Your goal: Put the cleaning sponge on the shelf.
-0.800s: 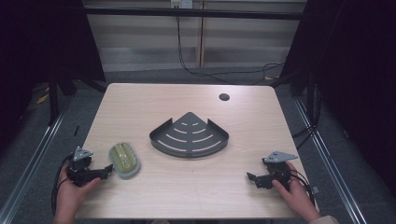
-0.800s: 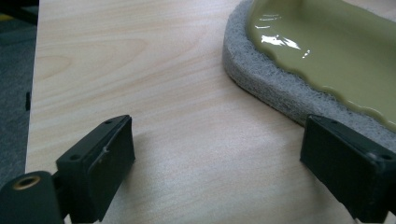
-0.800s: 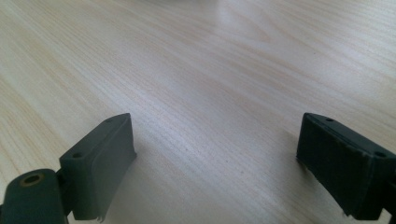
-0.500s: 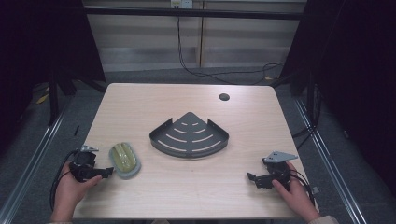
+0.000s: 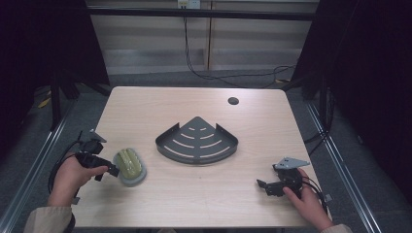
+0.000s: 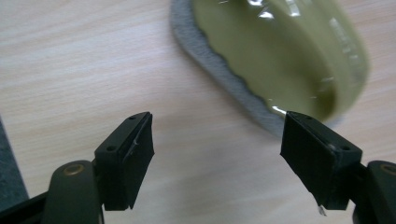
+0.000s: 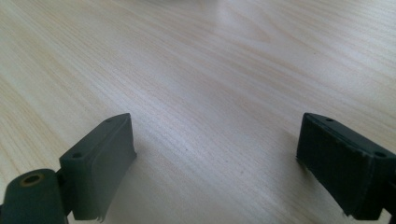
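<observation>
Olive sponge (image 5: pixel 129 165) on its grey pad lies flat on the table (image 5: pixel 194 107), left of the rack (image 5: pixel 197 144) and well apart from it. My left gripper (image 5: pixel 115 171) sits at the sponge's left edge, jaws wide, nothing between them; I cannot tell if a pad touches it. My right gripper (image 5: pixel 261 186) rests right of the rack, near the front edge, jaws wide over bare wood.

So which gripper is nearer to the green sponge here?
Left. The left gripper sits right beside the green sponge, jaws open with one pad at its edge. The right gripper rests far across the table, past the grey corner tray, jaws open over bare wood.
</observation>
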`<state>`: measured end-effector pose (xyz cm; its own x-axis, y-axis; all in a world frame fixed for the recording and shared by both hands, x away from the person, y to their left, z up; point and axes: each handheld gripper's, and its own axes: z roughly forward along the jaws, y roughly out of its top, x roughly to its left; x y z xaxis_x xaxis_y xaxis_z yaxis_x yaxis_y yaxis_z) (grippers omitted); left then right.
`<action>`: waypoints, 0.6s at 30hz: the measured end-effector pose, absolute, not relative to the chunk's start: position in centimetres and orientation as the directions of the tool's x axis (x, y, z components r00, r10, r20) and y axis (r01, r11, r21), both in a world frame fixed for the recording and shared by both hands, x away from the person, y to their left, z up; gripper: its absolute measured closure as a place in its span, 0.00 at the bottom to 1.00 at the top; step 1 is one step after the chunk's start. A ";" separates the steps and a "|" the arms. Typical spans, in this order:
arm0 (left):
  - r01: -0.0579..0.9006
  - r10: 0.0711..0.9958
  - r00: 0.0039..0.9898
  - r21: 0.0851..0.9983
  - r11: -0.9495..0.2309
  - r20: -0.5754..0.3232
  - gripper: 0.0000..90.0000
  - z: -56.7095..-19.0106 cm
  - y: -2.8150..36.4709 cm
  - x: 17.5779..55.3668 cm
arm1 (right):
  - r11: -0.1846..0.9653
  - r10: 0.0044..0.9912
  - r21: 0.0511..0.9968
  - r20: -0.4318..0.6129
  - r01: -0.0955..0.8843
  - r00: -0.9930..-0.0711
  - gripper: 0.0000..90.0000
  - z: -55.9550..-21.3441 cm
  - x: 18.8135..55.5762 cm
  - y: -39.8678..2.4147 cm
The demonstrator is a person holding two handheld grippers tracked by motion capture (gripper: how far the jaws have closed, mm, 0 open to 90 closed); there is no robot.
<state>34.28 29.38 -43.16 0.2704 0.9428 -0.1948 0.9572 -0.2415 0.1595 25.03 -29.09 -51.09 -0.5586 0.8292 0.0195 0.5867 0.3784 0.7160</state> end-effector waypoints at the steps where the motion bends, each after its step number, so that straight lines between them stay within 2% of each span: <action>1: 0.960 0.944 0.264 0.150 -0.236 -0.200 0.28 -42.9 29.2 34.5 | 0.379 0.829 0.716 0.019 0.586 -0.559 0.12 -51.1 25.0 -29.1; 13: 0.965 0.946 0.254 0.118 -0.234 -0.199 0.28 -41.2 26.3 36.7 | 0.379 0.829 0.716 0.019 0.586 -0.559 0.12 -51.1 25.0 -29.1; 18: 0.977 0.958 0.209 0.087 -0.195 -0.198 0.28 -42.0 25.6 37.5 | 0.379 0.829 0.716 0.019 0.586 -0.559 0.12 -51.1 25.0 -29.1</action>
<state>37.50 25.57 -41.96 0.2088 0.9576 -0.1983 0.9769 -0.1949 0.0874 25.03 -29.09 -51.09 -0.5590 0.8289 0.0193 0.5863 0.3787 0.7161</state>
